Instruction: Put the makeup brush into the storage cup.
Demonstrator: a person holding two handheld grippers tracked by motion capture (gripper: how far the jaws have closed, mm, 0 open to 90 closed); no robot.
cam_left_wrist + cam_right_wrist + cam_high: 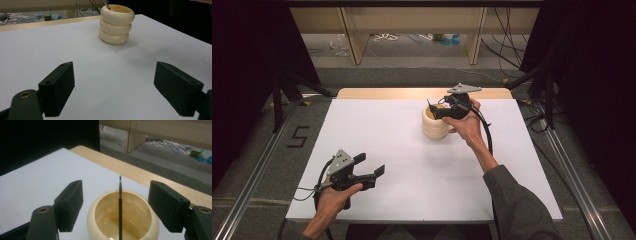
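A cream ribbed cup (434, 123) stands on the white table (412, 170) at the back right of centre. A thin dark stick (120, 207) stands upright in it, its tip above the rim. My right gripper (438, 111) hovers just over the cup's mouth; in the right gripper view its jaws stand open (116, 195) on either side of the stick without touching it. My left gripper (370, 165) is held near the front left of the table, open with nothing between its jaws (115, 75), and looks toward the cup (116, 23) and the stick (107, 5).
A strip of bare wood (377, 93) runs along the table's far edge. Beyond it are floor cables (387, 37) and wooden furniture legs (352, 35). Dark curtains hang at both sides, and metal rails (257, 165) flank the table.
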